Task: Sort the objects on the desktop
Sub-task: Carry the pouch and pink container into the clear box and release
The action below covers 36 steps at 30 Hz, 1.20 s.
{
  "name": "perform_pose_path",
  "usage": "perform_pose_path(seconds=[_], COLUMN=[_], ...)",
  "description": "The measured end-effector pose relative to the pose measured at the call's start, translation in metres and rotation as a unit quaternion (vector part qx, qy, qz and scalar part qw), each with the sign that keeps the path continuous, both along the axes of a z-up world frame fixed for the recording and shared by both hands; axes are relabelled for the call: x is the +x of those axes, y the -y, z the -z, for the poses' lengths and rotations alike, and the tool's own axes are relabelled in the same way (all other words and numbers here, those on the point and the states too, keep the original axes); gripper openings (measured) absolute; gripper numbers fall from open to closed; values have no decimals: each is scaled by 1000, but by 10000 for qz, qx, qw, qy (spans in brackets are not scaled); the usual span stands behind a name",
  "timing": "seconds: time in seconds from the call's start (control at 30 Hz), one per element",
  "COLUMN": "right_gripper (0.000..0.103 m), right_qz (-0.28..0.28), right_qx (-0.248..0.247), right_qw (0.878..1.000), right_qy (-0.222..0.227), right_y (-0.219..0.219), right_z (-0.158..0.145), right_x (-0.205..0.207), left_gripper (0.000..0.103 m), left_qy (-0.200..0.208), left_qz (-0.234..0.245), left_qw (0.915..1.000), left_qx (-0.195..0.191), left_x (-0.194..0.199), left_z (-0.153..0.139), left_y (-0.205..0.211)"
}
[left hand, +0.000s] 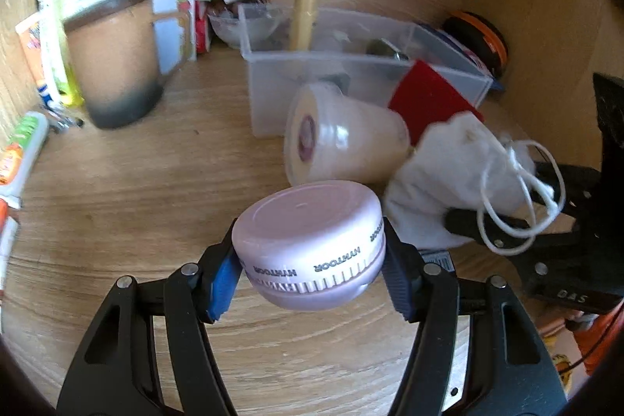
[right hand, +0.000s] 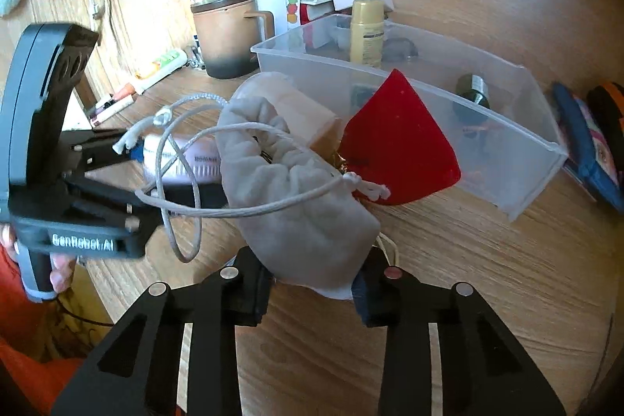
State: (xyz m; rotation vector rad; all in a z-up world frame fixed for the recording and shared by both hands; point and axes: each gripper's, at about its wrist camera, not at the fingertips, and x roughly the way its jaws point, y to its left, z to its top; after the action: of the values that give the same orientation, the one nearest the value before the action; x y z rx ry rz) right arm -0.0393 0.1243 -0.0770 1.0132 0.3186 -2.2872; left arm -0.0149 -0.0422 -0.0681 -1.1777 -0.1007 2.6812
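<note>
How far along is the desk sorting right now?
Done: a gold bottle and a dark bottle already sit in the clear bin. In hand: the left tool clamps a pink round case; the right tool grips a white drawstring pouch. Left: red pouch, tipped plastic cup, tubes.

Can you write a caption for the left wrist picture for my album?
The left gripper shut on a round pink case above the wooden desk, a white drawstring pouch beside it.

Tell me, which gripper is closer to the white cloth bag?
Right. The right gripper is clamped on the white cloth bag itself. The left gripper sits beside the bag, holding a pink round case.
</note>
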Motion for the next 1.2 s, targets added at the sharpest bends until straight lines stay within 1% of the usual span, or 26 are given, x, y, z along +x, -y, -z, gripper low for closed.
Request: perform_pose_path(seconds=[0.13, 0.23, 0.37, 0.47, 0.63, 0.77, 0.97, 1.03, 1.2], right_gripper=[30, 30, 30, 30, 30, 30, 30, 30, 30], right_qz=[166, 266, 348, 453, 610, 736, 890, 899, 885], right_qx=[-153, -307, -438, -443, -541, -553, -562, -566, -656], right_qw=[9997, 9992, 9984, 9979, 9963, 9948, 9924, 9919, 9908], right_qy=[59, 26, 8, -118, -262, -432, -640, -702, -790], right_y=[-10, -20, -33, -42, -61, -71, -81, -82, -86], right_z=[-6, -15, -26, -34, -51, -65, -85, -90, -103], right_x=[6, 10, 13, 16, 14, 9, -7, -13, -30], left_gripper=[63, 63, 63, 63, 63, 63, 63, 63, 63], left_qy=[-263, -366, -549, -581, -659, -731, -890, -937, -1081], left_qz=[-133, -121, -97, -26, 36, 6, -22, 12, 82], left_qw=[9993, 9991, 9983, 9981, 9967, 9959, 9950, 9948, 9934], left_qx=[-223, -167, -189, -226, -471, -525, -455, -385, -367], left_x=[6, 8, 9, 8, 8, 6, -6, -11, -27], left_z=[-10, -18, -29, -37, -44, -53, -72, -80, -97], left_y=[0, 0, -4, -8, -15, -14, -7, -6, -4])
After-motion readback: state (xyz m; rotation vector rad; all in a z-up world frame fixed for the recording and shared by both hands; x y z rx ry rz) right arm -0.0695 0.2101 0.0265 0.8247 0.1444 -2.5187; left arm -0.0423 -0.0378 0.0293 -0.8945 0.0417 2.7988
